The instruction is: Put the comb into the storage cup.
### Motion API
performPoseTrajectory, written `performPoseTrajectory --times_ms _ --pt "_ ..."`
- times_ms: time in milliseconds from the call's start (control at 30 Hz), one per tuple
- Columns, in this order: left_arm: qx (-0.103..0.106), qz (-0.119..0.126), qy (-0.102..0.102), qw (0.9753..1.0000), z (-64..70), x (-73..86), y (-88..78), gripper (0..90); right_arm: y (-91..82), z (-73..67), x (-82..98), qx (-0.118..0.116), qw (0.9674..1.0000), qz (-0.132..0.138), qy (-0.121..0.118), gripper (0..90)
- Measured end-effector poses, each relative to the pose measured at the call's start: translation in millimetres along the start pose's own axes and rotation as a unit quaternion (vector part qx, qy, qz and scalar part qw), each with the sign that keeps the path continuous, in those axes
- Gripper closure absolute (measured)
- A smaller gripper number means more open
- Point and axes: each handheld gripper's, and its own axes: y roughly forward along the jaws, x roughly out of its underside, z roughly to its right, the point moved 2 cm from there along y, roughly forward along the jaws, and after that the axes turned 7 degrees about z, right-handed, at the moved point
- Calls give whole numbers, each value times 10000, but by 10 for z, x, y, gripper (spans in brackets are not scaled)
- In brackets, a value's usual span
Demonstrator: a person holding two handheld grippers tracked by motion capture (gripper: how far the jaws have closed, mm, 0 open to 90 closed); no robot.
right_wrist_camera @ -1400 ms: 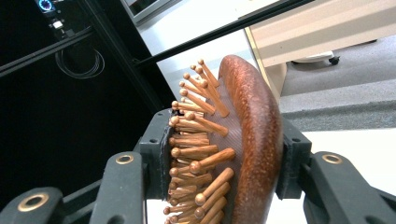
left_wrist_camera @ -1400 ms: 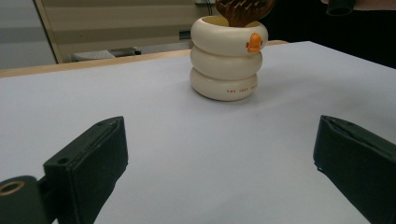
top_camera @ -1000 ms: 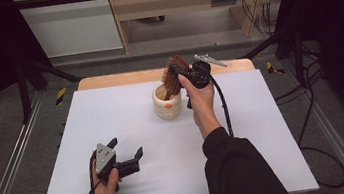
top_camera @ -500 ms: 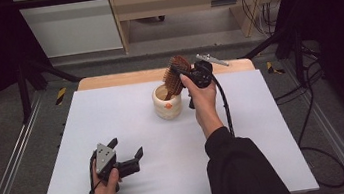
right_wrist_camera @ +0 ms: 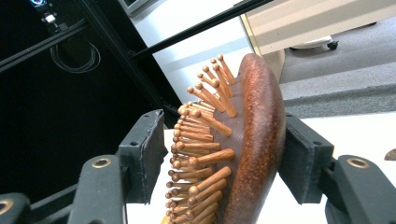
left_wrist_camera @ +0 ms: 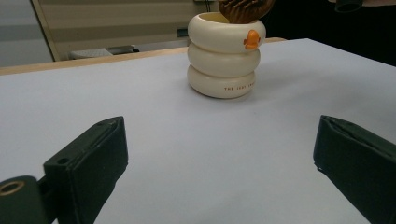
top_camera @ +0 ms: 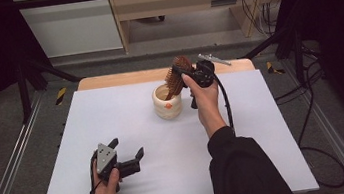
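A dark wooden paddle hairbrush (top_camera: pixel 177 74) stands with its handle down in a cream ringed cup (top_camera: pixel 167 103) that bears an orange duck mark, at the back middle of the white table. My right gripper (top_camera: pixel 183 74) is at the brush head, and its jaws have just been opening. In the right gripper view the brush (right_wrist_camera: pixel 254 140) sits between the jaws of that gripper (right_wrist_camera: pixel 224 154); the left pad is a little off the wooden bristles and the right pad lies close against the back. My left gripper (top_camera: pixel 127 150) rests open and empty near the front left, facing the cup (left_wrist_camera: pixel 224 60).
The white sheet (top_camera: pixel 111 110) covers a table with a wooden strip along its far edge. A grey metal rod (top_camera: pixel 214 59) sticks out behind the right hand. Black frame posts and cables stand on the floor at both sides.
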Motion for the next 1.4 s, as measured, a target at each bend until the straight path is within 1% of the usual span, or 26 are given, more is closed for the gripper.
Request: performPoseTrajectory --times_ms 167,333,467,667,900,1033,1233,1300,1400 --pt "-3 2 -2 10000 -2 0 -1 33 7 -18 3 7 10000 -11 -44 343" --pt "-1 7 -3 10000 -1 -1 -2 33 17 -37 17 55 9995 -69 -298 299" --pt "-1 9 -3 10000 -4 -1 -2 33 13 -40 20 80 9991 -108 -404 283" --pt "-1 7 -1 10000 -2 -1 -2 33 16 -47 19 77 9991 -130 -399 269" --pt "-3 7 -1 10000 -5 -2 -3 33 8 -32 14 135 9986 -160 -481 247" --pt "-6 9 -1 10000 -6 -2 -3 33 -2 -28 6 198 9982 -166 -534 207" --pt "-31 12 -29 10000 -19 -1 -2 33 -48 -41 -17 346 9957 -209 -829 146" --pt "-42 20 -36 10000 -22 -2 -5 33 -74 -53 -33 363 9949 -218 -917 134" --pt "-43 15 -43 10000 -21 -2 -7 33 -118 -67 -66 410 9927 -178 -1119 134"
